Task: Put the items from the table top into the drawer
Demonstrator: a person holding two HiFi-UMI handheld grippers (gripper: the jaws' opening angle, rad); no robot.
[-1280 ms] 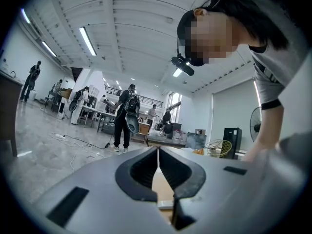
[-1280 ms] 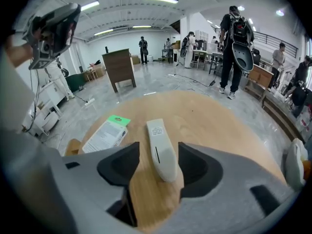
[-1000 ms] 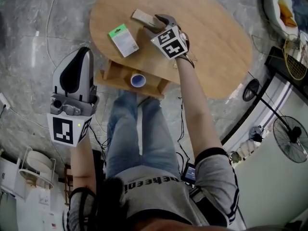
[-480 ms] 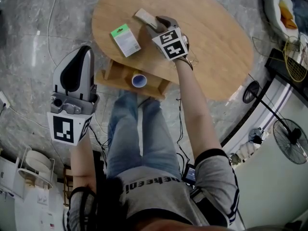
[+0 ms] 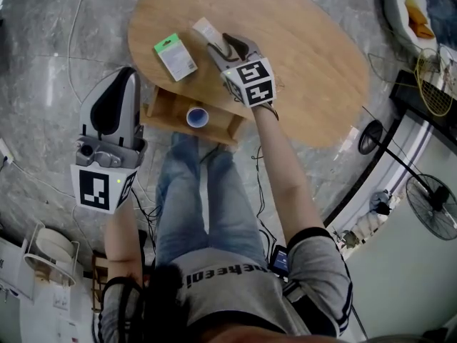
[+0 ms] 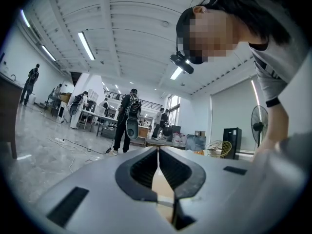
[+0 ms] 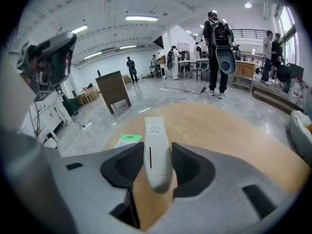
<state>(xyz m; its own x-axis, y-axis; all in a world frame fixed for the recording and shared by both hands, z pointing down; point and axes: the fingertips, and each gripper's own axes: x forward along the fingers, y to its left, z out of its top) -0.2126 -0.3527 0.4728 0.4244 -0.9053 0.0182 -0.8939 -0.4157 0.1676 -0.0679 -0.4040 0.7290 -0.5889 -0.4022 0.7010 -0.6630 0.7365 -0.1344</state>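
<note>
My right gripper (image 5: 220, 43) is shut on a white remote-shaped item (image 5: 206, 30). It holds it just above the round wooden table (image 5: 314, 56). In the right gripper view both pads press the sides of the white item (image 7: 155, 152), which sticks out forward over the table (image 7: 219, 128). A green-and-white box (image 5: 176, 57) lies flat on the table to its left, and the green-and-white box (image 7: 127, 139) shows past the jaws. Below the table's edge the wooden drawer (image 5: 166, 111) stands pulled out with a blue-and-white roll (image 5: 197, 117) inside. My left gripper (image 5: 127, 74) hangs shut and empty, left of the drawer.
The person's legs are under the drawer. Cables lie on the grey floor. A fan (image 5: 432, 206) and a rack stand at the right. In the left gripper view several people stand by far desks.
My right gripper has closed on the white item and lifted it a little off the table. The left gripper has hardly moved.
</note>
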